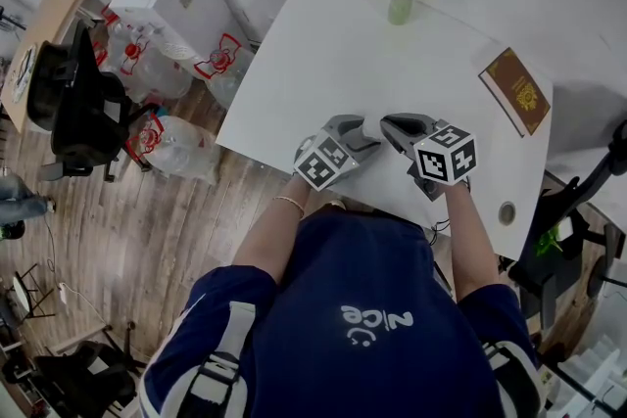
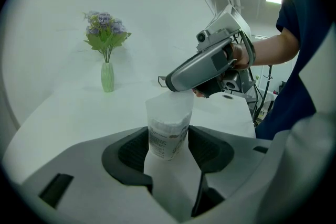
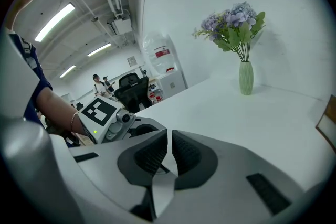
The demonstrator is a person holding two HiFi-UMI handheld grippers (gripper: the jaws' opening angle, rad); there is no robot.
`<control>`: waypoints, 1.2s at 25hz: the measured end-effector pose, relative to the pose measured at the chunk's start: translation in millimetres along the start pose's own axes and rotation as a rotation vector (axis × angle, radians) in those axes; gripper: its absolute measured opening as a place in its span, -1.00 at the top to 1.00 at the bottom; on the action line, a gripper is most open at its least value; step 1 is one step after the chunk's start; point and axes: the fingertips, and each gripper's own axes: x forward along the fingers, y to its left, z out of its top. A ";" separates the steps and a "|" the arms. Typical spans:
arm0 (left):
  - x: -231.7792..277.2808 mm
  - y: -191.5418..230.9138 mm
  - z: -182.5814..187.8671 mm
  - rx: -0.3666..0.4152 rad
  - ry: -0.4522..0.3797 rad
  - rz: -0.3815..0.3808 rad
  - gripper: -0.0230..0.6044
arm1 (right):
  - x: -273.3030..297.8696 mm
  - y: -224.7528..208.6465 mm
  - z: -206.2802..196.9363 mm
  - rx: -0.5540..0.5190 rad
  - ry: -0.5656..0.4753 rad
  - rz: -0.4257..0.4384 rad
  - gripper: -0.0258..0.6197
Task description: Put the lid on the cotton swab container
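On the white table (image 1: 323, 64), my left gripper (image 2: 168, 147) is shut on the translucent cotton swab container (image 2: 167, 136), which stands upright between its dark pads. A cloudy lid (image 2: 169, 104) sits over the container's top. My right gripper (image 2: 181, 84) reaches in from the right and touches that top. Its jaws (image 3: 169, 155) are nearly together, with only a thin pale edge showing between the pads (image 3: 152, 157). From the head view, the left gripper (image 1: 364, 137) and right gripper (image 1: 392, 125) meet tip to tip near the table's front edge, which mostly hides the container.
A green vase of purple flowers (image 1: 400, 7) stands at the table's far side. A brown booklet (image 1: 515, 91) lies at the right and a round cable port (image 1: 506, 212) sits near the front right corner. Water bottles (image 1: 181, 144) and an office chair (image 1: 78, 113) stand on the floor to the left.
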 end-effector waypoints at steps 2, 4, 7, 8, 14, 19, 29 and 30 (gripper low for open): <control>-0.4 0.4 -0.3 0.000 0.003 0.001 0.11 | 0.5 1.8 -1.5 -0.027 0.004 -0.028 0.74; -0.2 0.7 0.0 -0.001 0.003 0.000 0.11 | 1.0 2.9 -2.3 -0.068 0.011 -0.064 0.74; 0.6 -0.8 1.1 0.000 0.002 -0.001 0.11 | 0.2 3.9 -4.5 -0.119 0.017 -0.124 0.74; 0.6 -1.2 1.2 -0.001 0.003 -0.002 0.11 | -0.2 4.4 -4.8 -0.135 0.015 -0.144 0.74; -0.4 0.0 -1.0 -0.001 0.007 -0.008 0.11 | 1.6 8.0 -6.4 -0.207 -0.022 -0.263 0.75; -0.4 -1.2 -1.0 -0.013 0.014 -0.006 0.11 | -1.2 8.1 -7.5 -0.173 -0.089 -0.293 0.75; -4.3 -4.5 3.2 -0.090 -0.012 0.021 0.01 | -10.2 7.3 -7.5 -0.088 -0.249 -0.348 0.74; -8.5 -4.0 3.2 -0.108 -0.022 0.027 0.01 | -10.2 9.2 -6.6 -0.079 -0.252 -0.331 0.74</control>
